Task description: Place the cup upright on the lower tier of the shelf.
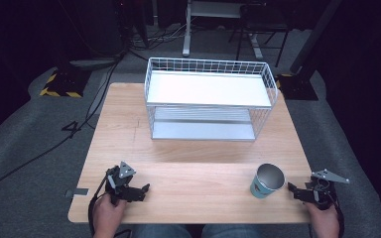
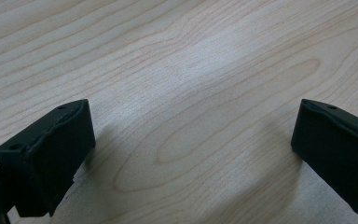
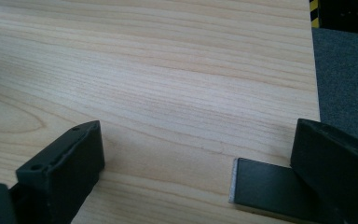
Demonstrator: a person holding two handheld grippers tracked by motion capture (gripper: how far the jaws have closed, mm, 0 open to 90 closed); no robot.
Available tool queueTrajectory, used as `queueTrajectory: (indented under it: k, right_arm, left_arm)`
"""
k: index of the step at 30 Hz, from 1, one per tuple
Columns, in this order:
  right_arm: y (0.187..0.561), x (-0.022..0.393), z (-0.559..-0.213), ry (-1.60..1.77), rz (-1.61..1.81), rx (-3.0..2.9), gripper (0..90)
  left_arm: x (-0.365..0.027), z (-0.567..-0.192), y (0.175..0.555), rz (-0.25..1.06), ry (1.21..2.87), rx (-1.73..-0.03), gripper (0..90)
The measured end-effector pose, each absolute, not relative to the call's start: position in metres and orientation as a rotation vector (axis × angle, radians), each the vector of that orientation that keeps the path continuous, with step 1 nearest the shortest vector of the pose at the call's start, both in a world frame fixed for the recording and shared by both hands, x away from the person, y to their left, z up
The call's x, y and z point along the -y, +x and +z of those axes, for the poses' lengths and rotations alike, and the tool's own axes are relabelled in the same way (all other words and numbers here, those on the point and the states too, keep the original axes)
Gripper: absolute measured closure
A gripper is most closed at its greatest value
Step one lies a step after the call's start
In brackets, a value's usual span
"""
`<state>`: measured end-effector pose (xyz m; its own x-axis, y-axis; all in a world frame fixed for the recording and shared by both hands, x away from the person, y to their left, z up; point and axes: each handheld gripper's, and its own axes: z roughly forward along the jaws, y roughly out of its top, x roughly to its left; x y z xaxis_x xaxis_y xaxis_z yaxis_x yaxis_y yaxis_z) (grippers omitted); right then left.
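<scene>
A teal cup (image 1: 267, 181) with a metallic inside stands upright near the front right of the wooden table (image 1: 198, 148). My right gripper (image 1: 296, 191) rests just to the right of the cup, apart from it, open with nothing between its jaws (image 3: 193, 154). My left gripper (image 1: 143, 190) lies at the front left of the table, also open and empty (image 2: 191, 135), with bare wood between its jaws. A white wire two-tier rack (image 1: 209, 99) stands at the back middle of the table.
A small dark flat plate (image 3: 261, 186) lies on the table by the right gripper's right jaw, near the table's right edge. Grey carpet, cables, a yellow-black striped base (image 1: 59, 84) and stands surround the table.
</scene>
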<state>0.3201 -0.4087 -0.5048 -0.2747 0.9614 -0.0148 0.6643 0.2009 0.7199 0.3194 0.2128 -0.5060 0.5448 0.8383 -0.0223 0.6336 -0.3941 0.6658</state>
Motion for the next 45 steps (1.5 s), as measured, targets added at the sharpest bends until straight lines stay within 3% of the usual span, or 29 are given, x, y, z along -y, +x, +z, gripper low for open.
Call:
queueTrajectory:
  k: [13,45]
  right_arm:
    - [0.31,0.41,-0.491,1.482,0.94,-1.963,0.0]
    - [0.248,0.362,-0.445,1.216,1.17,-2.026,0.0]
  left_arm:
    - [-0.212,-0.506,0.32,0.418,2.157,-1.179,0.0]
    - [-0.212,-0.506,0.322,0.418,2.16,-1.17,0.0]
